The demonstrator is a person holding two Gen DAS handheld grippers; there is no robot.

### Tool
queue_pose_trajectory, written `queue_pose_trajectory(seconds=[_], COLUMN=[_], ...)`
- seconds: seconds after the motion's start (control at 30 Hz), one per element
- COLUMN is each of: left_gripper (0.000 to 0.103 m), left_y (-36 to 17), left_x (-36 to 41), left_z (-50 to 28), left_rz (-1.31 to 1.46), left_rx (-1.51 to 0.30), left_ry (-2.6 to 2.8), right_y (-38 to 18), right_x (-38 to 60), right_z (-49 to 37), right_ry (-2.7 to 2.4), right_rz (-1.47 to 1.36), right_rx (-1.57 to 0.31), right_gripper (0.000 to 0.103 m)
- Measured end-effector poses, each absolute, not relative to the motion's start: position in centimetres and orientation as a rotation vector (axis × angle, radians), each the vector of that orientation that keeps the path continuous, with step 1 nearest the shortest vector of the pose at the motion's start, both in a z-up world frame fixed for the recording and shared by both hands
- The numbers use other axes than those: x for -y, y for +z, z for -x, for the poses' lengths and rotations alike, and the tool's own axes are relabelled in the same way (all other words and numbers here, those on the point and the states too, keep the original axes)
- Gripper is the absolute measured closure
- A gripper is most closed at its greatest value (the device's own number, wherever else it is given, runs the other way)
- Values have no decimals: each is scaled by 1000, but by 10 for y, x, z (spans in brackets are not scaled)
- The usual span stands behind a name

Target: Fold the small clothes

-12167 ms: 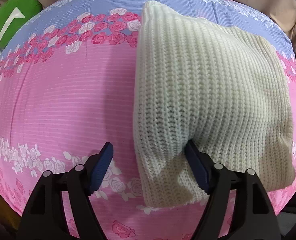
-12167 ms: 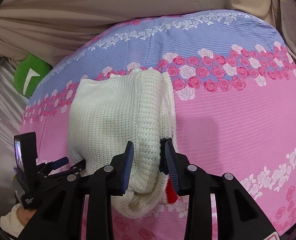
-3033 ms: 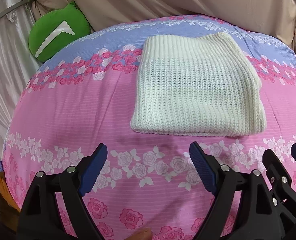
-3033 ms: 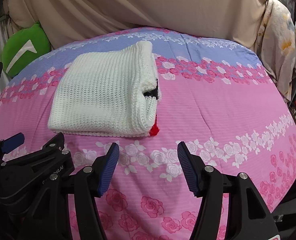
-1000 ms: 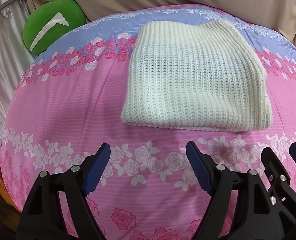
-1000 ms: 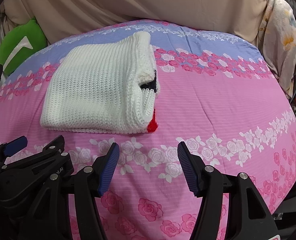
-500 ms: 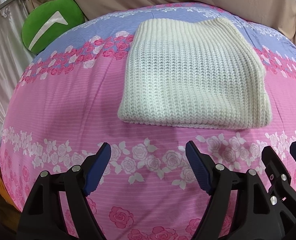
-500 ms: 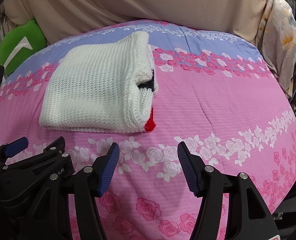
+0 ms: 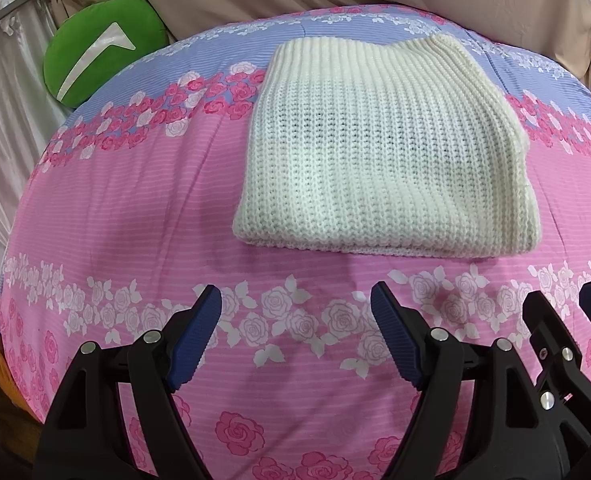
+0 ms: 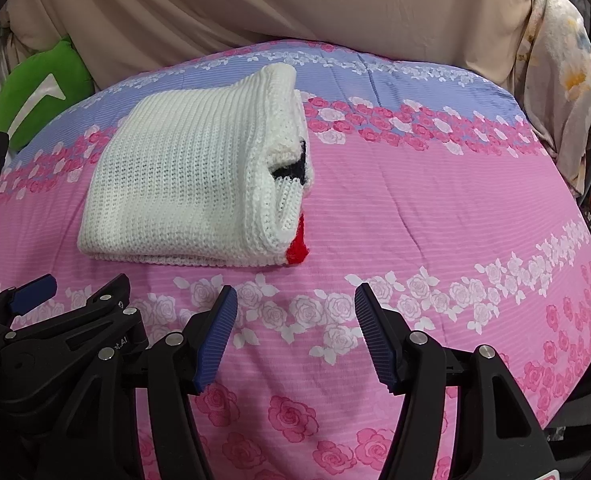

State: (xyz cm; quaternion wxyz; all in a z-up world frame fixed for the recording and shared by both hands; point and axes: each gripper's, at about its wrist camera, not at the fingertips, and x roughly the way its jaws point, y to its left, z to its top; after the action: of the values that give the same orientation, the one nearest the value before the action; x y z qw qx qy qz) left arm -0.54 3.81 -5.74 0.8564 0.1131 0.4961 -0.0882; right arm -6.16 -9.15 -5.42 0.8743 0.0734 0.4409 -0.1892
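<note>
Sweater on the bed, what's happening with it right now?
The cream knit sweater lies folded into a neat rectangle on the floral bedsheet, with bits of red and black knit showing at its right edge. The left tool and right tool both hover open on its near side, touching nothing.

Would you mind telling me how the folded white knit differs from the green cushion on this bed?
The white knit lies flat and folded mid-bed; the green cushion is propped at the bed's far left edge against the beige drape. The knit is ribbed, with black and red showing at its open side; the cushion is smooth, with a white mark. Neither is touched by a claw.
</note>
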Motion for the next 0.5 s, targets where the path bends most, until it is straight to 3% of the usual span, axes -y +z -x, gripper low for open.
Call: queue_pose_trajectory(seconds=[0.5], left_gripper=[28], left_y=[-56], left_x=[-40], left_z=[4], left_rz=[-236], left_rx=[-1043], left_ry=[-181], right_y=[-52], right_x=[93], right_z=[59], right_ry=[-389], right_rz=[-146], right_rx=[-915], right_gripper=[41])
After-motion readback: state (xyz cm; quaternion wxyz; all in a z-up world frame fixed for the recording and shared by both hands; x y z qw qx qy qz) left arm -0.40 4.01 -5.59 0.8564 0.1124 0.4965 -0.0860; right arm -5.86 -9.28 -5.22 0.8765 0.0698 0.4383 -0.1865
